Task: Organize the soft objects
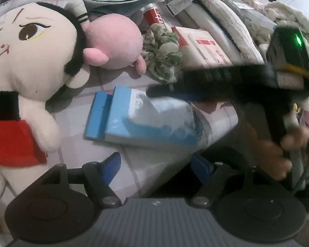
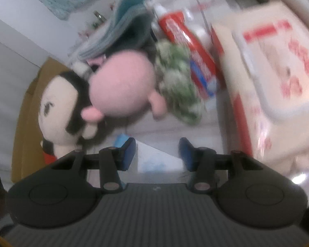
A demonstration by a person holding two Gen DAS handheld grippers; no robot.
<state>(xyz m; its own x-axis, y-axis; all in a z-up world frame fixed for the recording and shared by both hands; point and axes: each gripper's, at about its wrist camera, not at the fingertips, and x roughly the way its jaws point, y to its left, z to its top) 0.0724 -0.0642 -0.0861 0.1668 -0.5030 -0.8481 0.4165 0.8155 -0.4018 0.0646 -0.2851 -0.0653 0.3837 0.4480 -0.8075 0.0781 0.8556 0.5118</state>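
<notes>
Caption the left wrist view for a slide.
Open left gripper above a blue tissue pack, beside a big doll and pink plush.

A pink plush (image 2: 121, 84) lies between a dark-haired doll (image 2: 59, 107) and a green scrunchie (image 2: 176, 82), beyond the right gripper (image 2: 157, 154), jaws apart and empty.

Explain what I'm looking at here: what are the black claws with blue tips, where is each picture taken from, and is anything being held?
Both are hand-held tools; a person's hand grips one. Each picture comes from a camera on one claw. The left claw is open over a blue tissue pack. The right claw is also open, holding nothing. On the checked cloth lie a big doll, a pink plush, a green-white scrunchie, a wipes pack and a red tube.
</notes>
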